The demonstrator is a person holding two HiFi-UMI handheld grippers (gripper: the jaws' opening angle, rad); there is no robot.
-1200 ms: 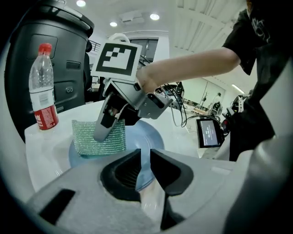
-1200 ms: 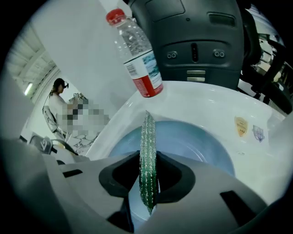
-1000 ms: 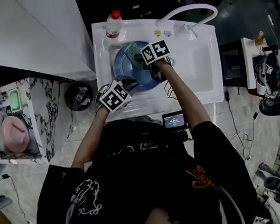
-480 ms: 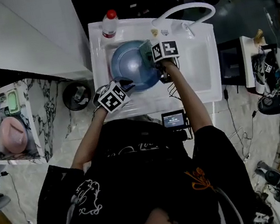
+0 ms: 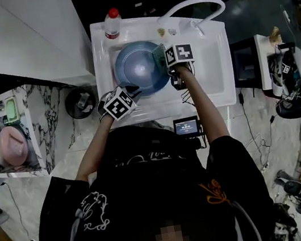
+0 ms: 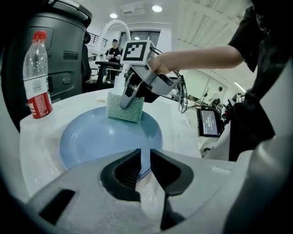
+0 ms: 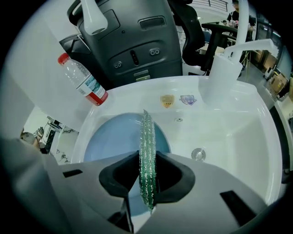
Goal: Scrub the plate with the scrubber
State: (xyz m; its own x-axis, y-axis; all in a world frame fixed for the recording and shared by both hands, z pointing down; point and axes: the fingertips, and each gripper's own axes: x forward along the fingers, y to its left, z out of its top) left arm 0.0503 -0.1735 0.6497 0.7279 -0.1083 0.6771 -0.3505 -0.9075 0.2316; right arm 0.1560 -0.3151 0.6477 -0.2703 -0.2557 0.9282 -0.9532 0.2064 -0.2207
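Mid-scrub: the left claw (image 6: 145,167) clamps the plate (image 6: 91,137) by its rim, and the right claw (image 7: 147,178) grips the scrubber (image 7: 147,137) at the plate's far edge. Next, probably, a firm sweep across the plate.

The floor (image 5: 31,196) is of pale, glossy tiles, and thin cables (image 5: 256,133) lie on it at the right. A large white surface (image 5: 15,37) fills the upper left. Below it stands a small marble-patterned table (image 5: 48,129), with a round black bin (image 5: 81,102) just beside it. Round ceiling lamps (image 6: 157,8) shine above.
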